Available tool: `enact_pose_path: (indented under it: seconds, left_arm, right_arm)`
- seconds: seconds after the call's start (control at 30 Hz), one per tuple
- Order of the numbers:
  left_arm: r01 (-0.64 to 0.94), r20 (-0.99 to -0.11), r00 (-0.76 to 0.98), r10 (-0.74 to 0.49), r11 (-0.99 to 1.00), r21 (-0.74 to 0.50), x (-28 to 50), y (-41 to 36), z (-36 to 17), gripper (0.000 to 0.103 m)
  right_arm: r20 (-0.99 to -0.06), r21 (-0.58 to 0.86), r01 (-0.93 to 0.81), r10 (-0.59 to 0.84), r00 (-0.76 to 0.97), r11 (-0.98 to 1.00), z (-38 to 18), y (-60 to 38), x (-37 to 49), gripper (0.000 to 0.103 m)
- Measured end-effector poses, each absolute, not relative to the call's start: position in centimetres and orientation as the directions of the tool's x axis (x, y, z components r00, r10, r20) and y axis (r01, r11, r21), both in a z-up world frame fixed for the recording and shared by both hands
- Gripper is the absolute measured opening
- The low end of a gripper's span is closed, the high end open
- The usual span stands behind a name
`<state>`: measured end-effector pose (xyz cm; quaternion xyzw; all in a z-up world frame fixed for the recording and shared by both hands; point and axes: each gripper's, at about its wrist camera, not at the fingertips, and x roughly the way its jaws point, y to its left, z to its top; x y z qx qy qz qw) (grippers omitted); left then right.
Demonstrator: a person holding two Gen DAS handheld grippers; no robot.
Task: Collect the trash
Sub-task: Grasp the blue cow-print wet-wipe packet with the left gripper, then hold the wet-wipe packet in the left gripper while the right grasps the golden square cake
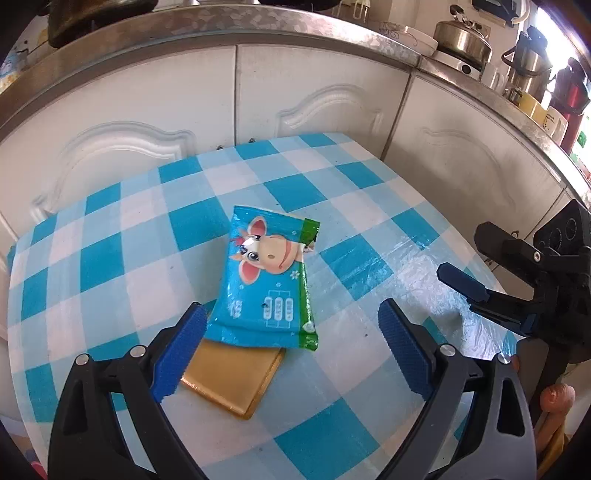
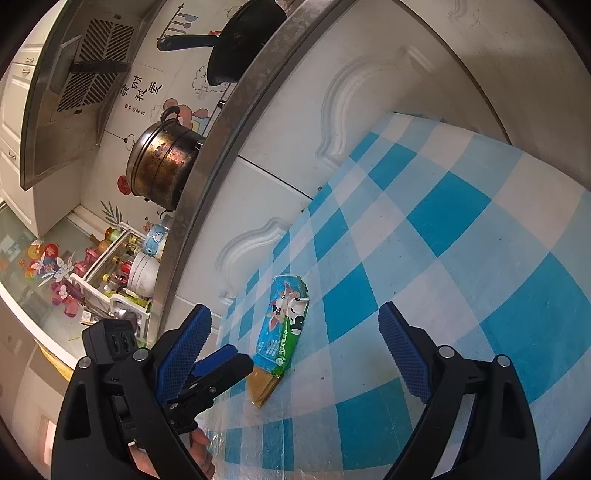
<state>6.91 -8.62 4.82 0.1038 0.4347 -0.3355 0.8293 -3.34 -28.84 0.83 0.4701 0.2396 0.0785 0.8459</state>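
A blue and green snack wrapper with a cartoon cow (image 1: 271,280) lies on the blue-and-white checked tablecloth (image 1: 110,251), overlapping a flat gold tray piece (image 1: 236,376). My left gripper (image 1: 291,350) is open just above the table, its left pad (image 1: 181,350) beside the wrapper's lower left corner. In the right wrist view the wrapper (image 2: 282,325) and gold piece (image 2: 262,387) lie ahead between my open right gripper's (image 2: 295,354) fingers, a short way off. The left gripper's fingers (image 2: 218,365) show at lower left there. The right gripper (image 1: 465,288) shows at right in the left wrist view.
White kitchen cabinets (image 1: 147,110) stand right behind the table's far edge. The steel counter (image 1: 258,26) above holds a kettle (image 1: 461,37), flasks (image 1: 528,66) and cups. In the right wrist view a pot (image 2: 162,162), a pan (image 2: 240,40) and a rack of bottles (image 2: 122,266) stand at left.
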Motion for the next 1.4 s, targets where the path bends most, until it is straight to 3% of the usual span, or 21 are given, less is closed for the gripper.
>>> enact_pose_path:
  seconds: [0.27, 0.53, 0.67, 0.87, 1.4]
  left_arm:
    - [0.659, -0.847, 0.391, -0.360, 0.752, -0.016, 10.4, -11.2, 2.2, 0.094]
    - [0.636, -0.852, 0.410, -0.325, 0.772, 0.011, 11.9, -11.6, 0.9, 0.094]
    - [0.609, -0.845, 0.429, -0.319, 0.793, 0.009, 12.2, -11.4, 0.7, 0.077]
    - [0.584, -0.833, 0.442, -0.332, 0.812, -0.014, 12.6, -10.7, 1.0, 0.060]
    - [0.447, -0.789, 0.495, -0.363, 0.885, -0.127, 12.3, -5.8, 2.3, 0.055]
  right_arm:
    - [-0.321, 0.839, 0.089, 0.356, 0.878, 0.537, 0.9, -29.2, -3.5, 0.091]
    - [-0.322, 0.842, 0.090, 0.363, 0.874, 0.532, 0.7, -29.4, -3.5, 0.091]
    - [-0.325, 0.839, 0.085, 0.368, 0.871, 0.538, 0.8, -29.2, -3.4, 0.091]
    - [-0.329, 0.837, 0.083, 0.376, 0.866, 0.541, 0.7, -29.0, -3.3, 0.091]
    - [-0.412, 0.777, 0.083, 0.404, 0.817, 0.625, 0.8, -26.9, -1.9, 0.091]
